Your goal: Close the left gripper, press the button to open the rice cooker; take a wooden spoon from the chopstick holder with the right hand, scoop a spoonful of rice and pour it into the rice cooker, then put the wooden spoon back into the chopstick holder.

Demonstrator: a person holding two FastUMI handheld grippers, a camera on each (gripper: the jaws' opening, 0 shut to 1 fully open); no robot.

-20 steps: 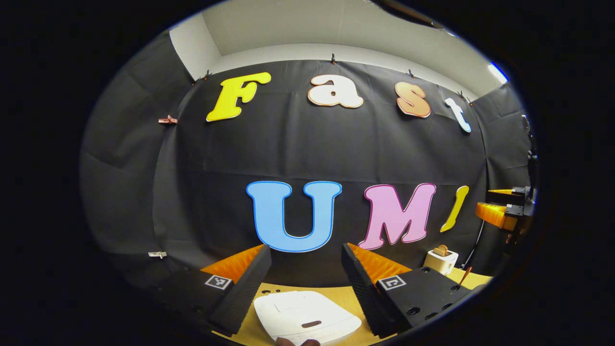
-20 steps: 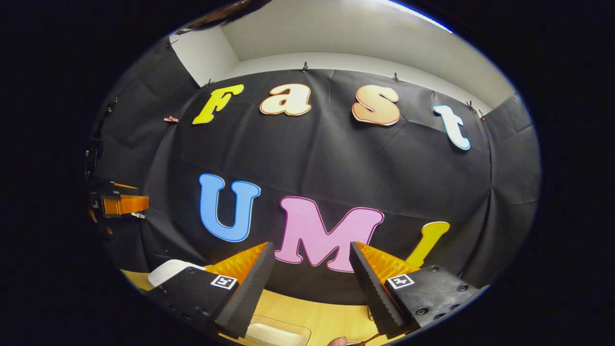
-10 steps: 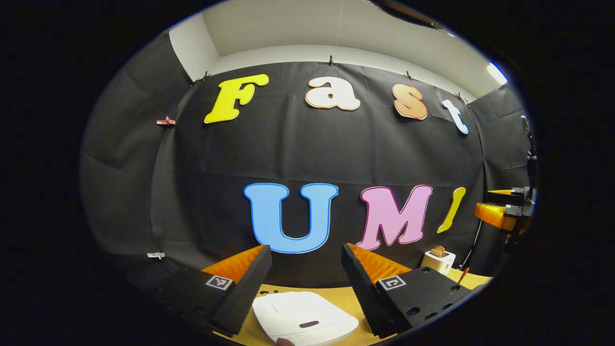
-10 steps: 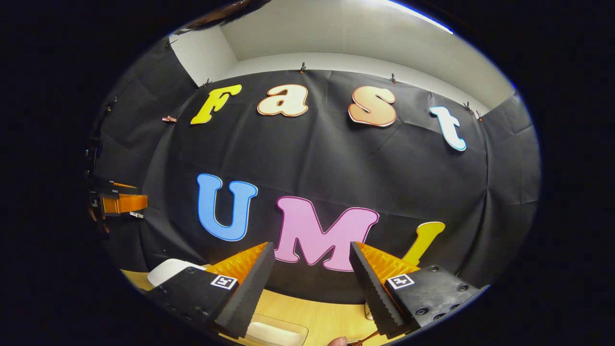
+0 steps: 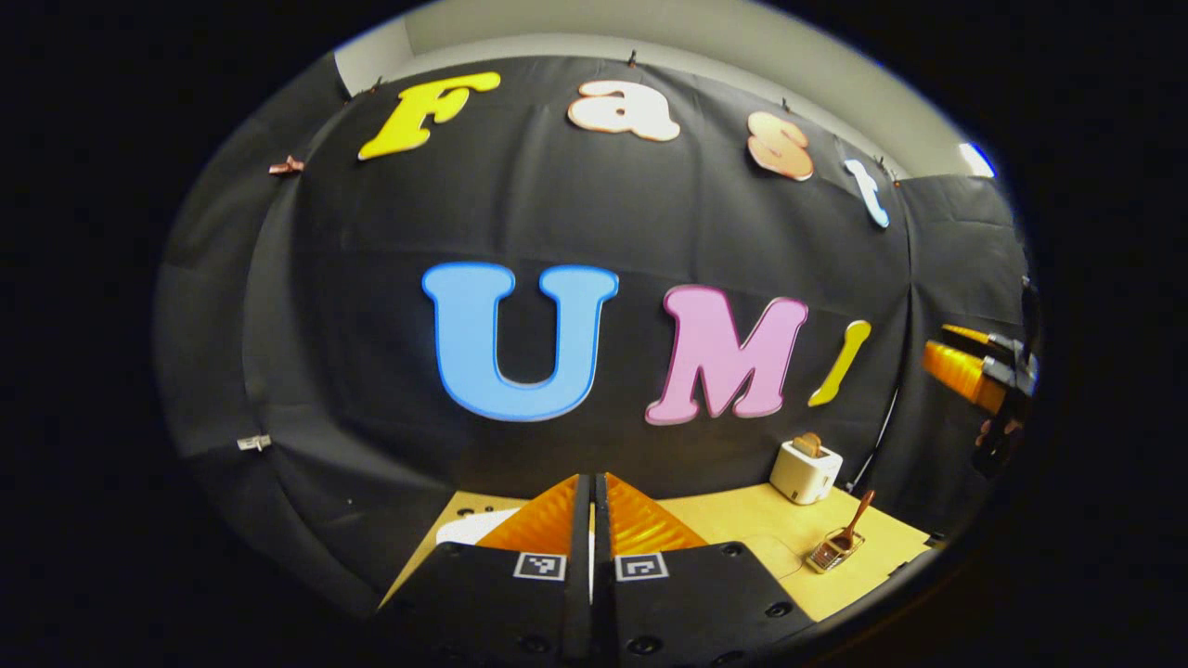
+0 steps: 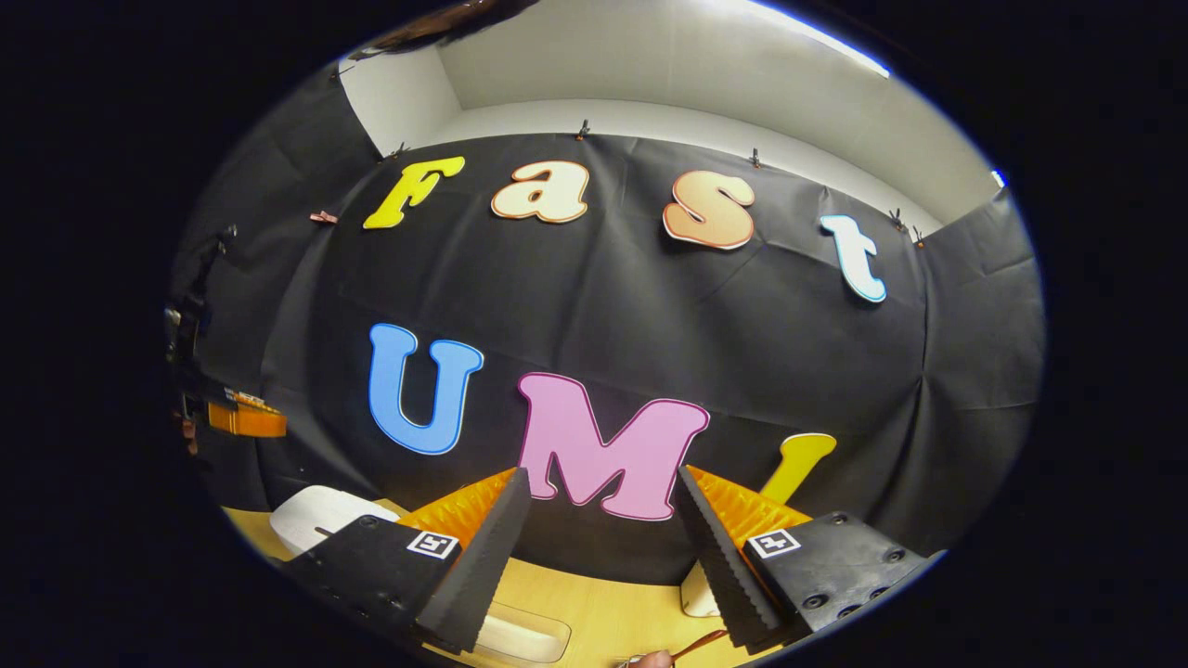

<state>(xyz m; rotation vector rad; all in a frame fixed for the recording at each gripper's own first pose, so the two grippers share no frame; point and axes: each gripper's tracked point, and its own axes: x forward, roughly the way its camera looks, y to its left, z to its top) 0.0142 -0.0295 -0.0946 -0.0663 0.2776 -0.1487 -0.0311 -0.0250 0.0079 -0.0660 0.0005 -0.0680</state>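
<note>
1. Above the pale wooden tabletop (image 5: 742,520), the left gripper (image 5: 592,496) points forward at the black cloth wall, pitched slightly down, with the table running away beyond its tips.
2. Far off to its right, at the edge of the left gripper view, the right gripper (image 5: 965,366) hangs well above the table, with part of the hand that holds it just below.
3. In the right gripper view that gripper (image 6: 601,506) also faces the wall, roughly level, and the left one shows small at its far left, high over the table edge.
4. The booth is hung with black cloth under a white upper wall and ceiling; a white toaster with a slice of bread in its slot (image 5: 806,468) stands ahead and to the right of the left gripper, near the wall.
5. The white, rounded, glossy rice cooker (image 5: 473,527) lies directly under and just left of the left gripper's fingers, mostly hidden by them; from the right gripper it sits low to the left (image 6: 320,515), lid down.
6. The brown wooden spoon (image 5: 856,520) leans in the small metal chopstick holder (image 5: 833,552), forward and right of the left gripper.
7. A clear shallow plastic container (image 6: 520,635) sits just below the right gripper's fingers.
8. The left gripper's fingers are pressed together with nothing between them.
9. The right gripper's fingers stand wide apart and grasp nothing.
</note>
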